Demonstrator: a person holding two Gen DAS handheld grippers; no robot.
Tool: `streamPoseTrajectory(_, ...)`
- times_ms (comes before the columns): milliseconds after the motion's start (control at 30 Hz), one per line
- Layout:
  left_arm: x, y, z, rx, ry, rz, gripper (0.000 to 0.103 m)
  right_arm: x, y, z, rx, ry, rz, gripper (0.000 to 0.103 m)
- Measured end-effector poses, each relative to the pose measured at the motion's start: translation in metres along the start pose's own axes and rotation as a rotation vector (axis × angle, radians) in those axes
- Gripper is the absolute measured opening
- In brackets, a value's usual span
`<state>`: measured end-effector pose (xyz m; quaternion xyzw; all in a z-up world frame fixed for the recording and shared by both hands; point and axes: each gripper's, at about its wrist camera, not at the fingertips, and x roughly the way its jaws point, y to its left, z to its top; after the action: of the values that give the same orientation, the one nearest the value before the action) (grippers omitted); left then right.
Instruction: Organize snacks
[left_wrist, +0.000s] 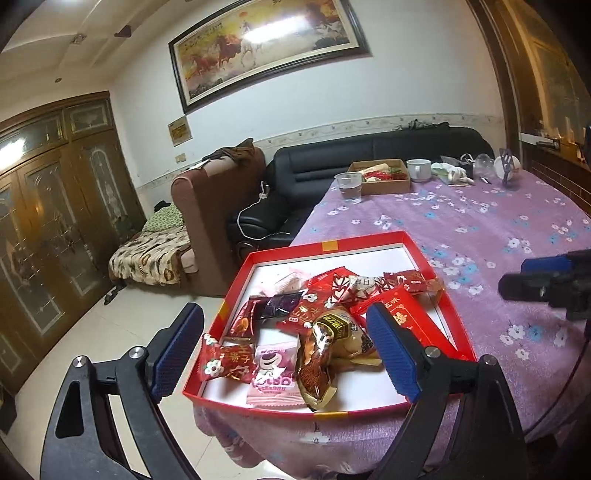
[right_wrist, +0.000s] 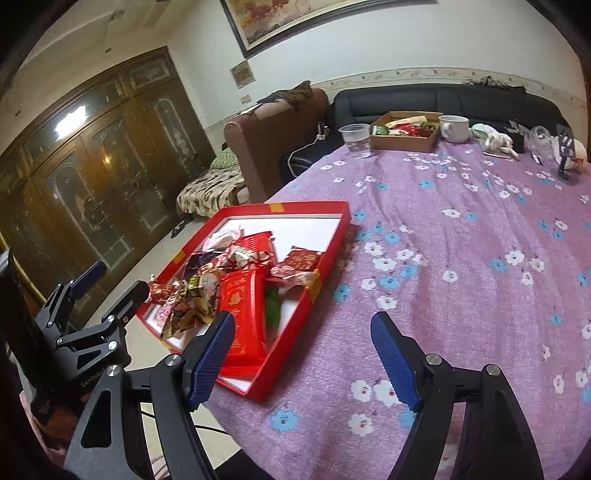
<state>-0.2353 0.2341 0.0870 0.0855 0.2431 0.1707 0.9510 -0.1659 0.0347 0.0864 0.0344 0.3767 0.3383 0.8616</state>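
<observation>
1. Tablecloth, purple with white and blue flowers, covers the whole table; a black sofa and a brown armchair stand beyond its far edge.
2. Red tray, shallow with a white floor, sits at the table's near left corner; its near rim hangs slightly past the table edge in the left wrist view.
3. Left gripper hovers at the tray's near end with its blue pads spread wide; nothing is pinched between them, though the snack pile shows in the gap; its left pad is out past the tray's left rim and its right pad is above the tray.
4. Right gripper is over the cloth just right of the tray, jaws wide and holding nothing; its left pad overlaps the tray's near corner.
5. Cardboard box with more packets stands at the far side of the table, between a clear plastic cup and a white mug.
6. Snacks lie heaped in the tray's near half; the far part of the floor is bare.
7. Long red packet lies toward the tray's right side; a brown and gold wrapper and a pink packet lie near the front rim.
</observation>
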Motion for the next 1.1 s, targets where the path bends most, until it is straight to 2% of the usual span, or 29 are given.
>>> streamPoseTrajectory(333,0.008,0.008,-0.001,-0.044,0.057,0.018,0.09,0.009,0.026,-0.003,-0.069,0.015,0.011,0.077)
streamPoseTrajectory(1100,0.016,0.016,-0.005,-0.069,0.09,0.014,0.09,0.022,0.042,-0.001,-0.094,0.04,0.019,0.077)
